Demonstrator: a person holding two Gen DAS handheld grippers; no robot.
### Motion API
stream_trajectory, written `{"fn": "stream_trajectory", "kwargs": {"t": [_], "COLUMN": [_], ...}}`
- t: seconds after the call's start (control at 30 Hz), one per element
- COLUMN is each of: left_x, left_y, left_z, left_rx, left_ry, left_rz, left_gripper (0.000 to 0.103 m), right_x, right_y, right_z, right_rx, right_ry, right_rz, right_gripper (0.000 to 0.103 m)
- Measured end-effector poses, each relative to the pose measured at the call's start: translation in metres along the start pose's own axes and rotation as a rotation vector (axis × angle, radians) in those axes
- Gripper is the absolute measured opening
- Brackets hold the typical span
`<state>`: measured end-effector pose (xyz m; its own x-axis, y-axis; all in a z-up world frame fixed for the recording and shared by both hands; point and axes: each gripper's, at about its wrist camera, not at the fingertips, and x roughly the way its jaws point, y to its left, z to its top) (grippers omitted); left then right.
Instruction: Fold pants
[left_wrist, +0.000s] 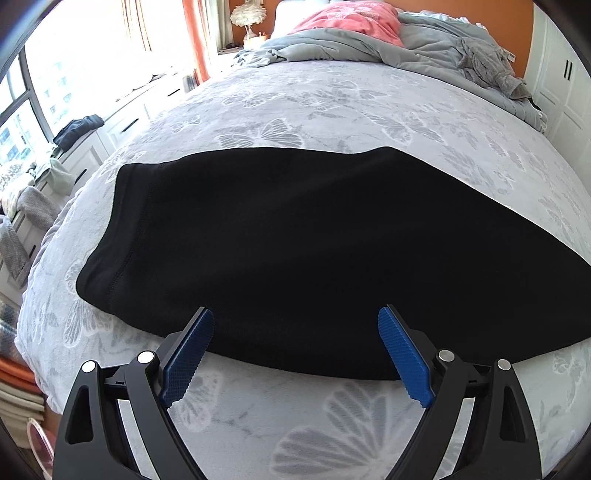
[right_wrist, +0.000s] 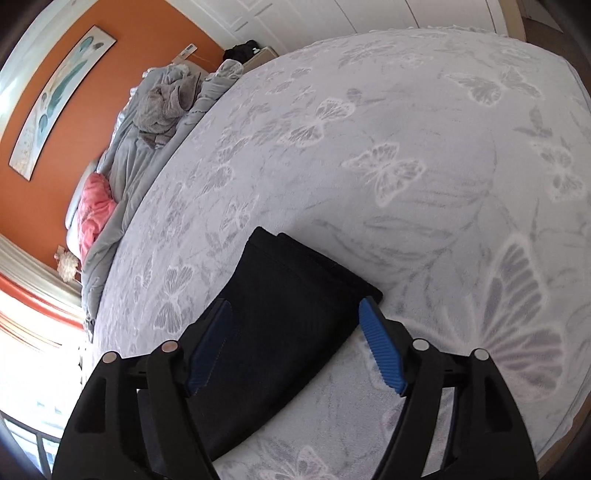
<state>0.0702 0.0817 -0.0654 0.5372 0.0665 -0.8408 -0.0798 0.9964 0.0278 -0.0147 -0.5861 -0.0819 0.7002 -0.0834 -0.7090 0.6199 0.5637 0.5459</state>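
Black pants (left_wrist: 295, 251) lie flat on the grey butterfly-print bedspread (left_wrist: 332, 110), folded lengthwise, waistband at the left. My left gripper (left_wrist: 295, 317) is open and empty, hovering over the near long edge of the pants. In the right wrist view the leg end of the pants (right_wrist: 288, 314) lies with stacked hems toward the far side. My right gripper (right_wrist: 295, 306) is open and empty, its blue-padded fingers (right_wrist: 380, 347) straddling the leg end just above it.
A crumpled grey duvet (left_wrist: 369, 48) and a pink pillow (left_wrist: 354, 18) lie at the head of the bed. White drawers (left_wrist: 122, 122) with clothes piled on top run along the window at the left. White wardrobe doors (right_wrist: 332, 18) stand beyond the bed.
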Motion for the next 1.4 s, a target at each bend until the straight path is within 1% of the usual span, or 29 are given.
{"fn": "stream_trajectory", "kwargs": {"t": [0.1, 0.13, 0.17, 0.2, 0.23, 0.3, 0.33, 0.37, 0.4, 0.43, 0.5, 0.53, 0.57, 0.63, 0.67, 0.7, 0.77, 0.8, 0.83, 0.9, 0.93, 0.97, 1.0, 1.03, 1.13, 1.2, 1.27, 1.33, 1.4], "left_x": [0.000, -0.001, -0.001, -0.001, 0.000, 0.001, 0.002, 0.004, 0.005, 0.006, 0.010, 0.011, 0.013, 0.014, 0.014, 0.014, 0.015, 0.016, 0.017, 0.016, 0.015, 0.013, 0.010, 0.008, 0.004, 0.002, 0.003, 0.010, 0.027], "left_y": [-0.021, -0.029, -0.036, -0.043, -0.050, -0.059, -0.062, -0.065, -0.066, -0.066, -0.067, -0.068, -0.068, -0.066, -0.063, -0.061, -0.056, -0.053, -0.049, -0.036, -0.027, -0.015, -0.002, 0.015, 0.070, 0.106, 0.141, 0.169, 0.186], "left_z": [0.002, 0.003, 0.003, 0.003, 0.004, 0.004, 0.005, 0.005, 0.005, 0.005, 0.004, 0.003, 0.002, 0.001, 0.000, 0.000, -0.001, -0.002, -0.003, -0.004, -0.003, -0.002, -0.002, -0.001, -0.001, -0.004, -0.009, -0.014, -0.013], "left_rx": [0.031, 0.045, 0.055, 0.064, 0.074, 0.090, 0.094, 0.096, 0.096, 0.094, 0.097, 0.101, 0.105, 0.106, 0.101, 0.096, 0.087, 0.083, 0.075, 0.044, 0.017, -0.023, -0.068, -0.125, -0.317, -0.443, -0.566, -0.679, -0.731], "left_ry": [-0.004, -0.009, -0.013, -0.017, -0.018, -0.018, -0.018, -0.016, -0.012, -0.008, 0.001, 0.006, 0.012, 0.023, 0.028, 0.032, 0.040, 0.045, 0.052, 0.064, 0.068, 0.071, 0.070, 0.067, 0.058, 0.048, 0.072, 0.102, 0.155], "left_rz": [-0.019, -0.020, -0.021, -0.023, -0.027, -0.031, -0.028, -0.026, -0.030, -0.033, -0.030, -0.026, -0.022, -0.022, -0.028, -0.036, -0.041, -0.040, -0.045, -0.070, -0.091, -0.109, -0.125, -0.138, -0.140, -0.115, -0.095, -0.161, -0.223], "left_gripper": [0.088, 0.088, 0.088, 0.088, 0.088, 0.088, 0.088, 0.088, 0.088, 0.088, 0.088, 0.088, 0.088, 0.088, 0.088, 0.088, 0.088, 0.088, 0.088, 0.088, 0.088, 0.088, 0.088, 0.088, 0.088, 0.088, 0.088, 0.088, 0.088], "right_x": [0.017, 0.023, 0.029, 0.033, 0.028, -0.002, -0.017, -0.026, -0.021, -0.003, 0.038, 0.043, 0.038, 0.018, 0.014, 0.019, 0.042, 0.042, 0.037, 0.015, 0.005, -0.004, -0.010, -0.013, -0.017, -0.015, -0.011, -0.007, -0.002], "right_y": [0.004, 0.005, 0.006, 0.007, 0.009, 0.023, 0.032, 0.038, 0.037, 0.028, -0.003, -0.010, -0.006, 0.010, 0.016, 0.016, 0.003, 0.001, 0.005, 0.022, 0.031, 0.038, 0.045, 0.051, 0.078, 0.099, 0.117, 0.130, 0.140], "right_z": [-0.003, -0.005, -0.006, -0.004, -0.001, 0.012, 0.017, 0.020, 0.019, 0.018, 0.009, 0.008, 0.011, 0.015, 0.014, 0.011, 0.003, 0.001, 0.002, 0.001, -0.001, -0.005, -0.010, -0.014, -0.031, -0.047, -0.061, -0.072, -0.080], "right_rx": [-0.058, -0.076, -0.101, -0.115, -0.105, -0.129, -0.164, -0.221, -0.265, -0.267, -0.204, -0.184, -0.181, -0.217, -0.245, -0.263, -0.247, -0.232, -0.239, -0.275, -0.294, -0.308, -0.313, -0.314, -0.345, -0.393, -0.433, -0.450, -0.445], "right_ry": [0.048, 0.053, 0.065, 0.077, 0.056, -0.046, -0.100, -0.143, -0.145, -0.097, 0.031, 0.044, 0.032, -0.028, -0.044, -0.031, 0.059, 0.049, 0.038, -0.027, -0.056, -0.080, -0.091, -0.086, -0.055, -0.049, -0.037, -0.027, -0.015], "right_rz": [-0.045, -0.051, -0.072, -0.070, -0.040, 0.032, 0.040, 0.023, -0.036, -0.094, -0.181, -0.167, -0.159, -0.118, -0.132, -0.166, -0.223, -0.216, -0.218, -0.227, -0.231, -0.232, -0.225, -0.203, -0.114, -0.101, -0.091, -0.078, -0.054], "right_gripper": [0.069, 0.049, 0.012, 0.005, 0.004, 0.004, 0.004, 0.004, 0.004, 0.004, 0.004, 0.004, 0.004, 0.004, 0.004, 0.004, 0.006, 0.006, 0.010, 0.014, 0.023, 0.036, 0.043, 0.045, 0.045, 0.052, 0.058, 0.059, 0.059]}}
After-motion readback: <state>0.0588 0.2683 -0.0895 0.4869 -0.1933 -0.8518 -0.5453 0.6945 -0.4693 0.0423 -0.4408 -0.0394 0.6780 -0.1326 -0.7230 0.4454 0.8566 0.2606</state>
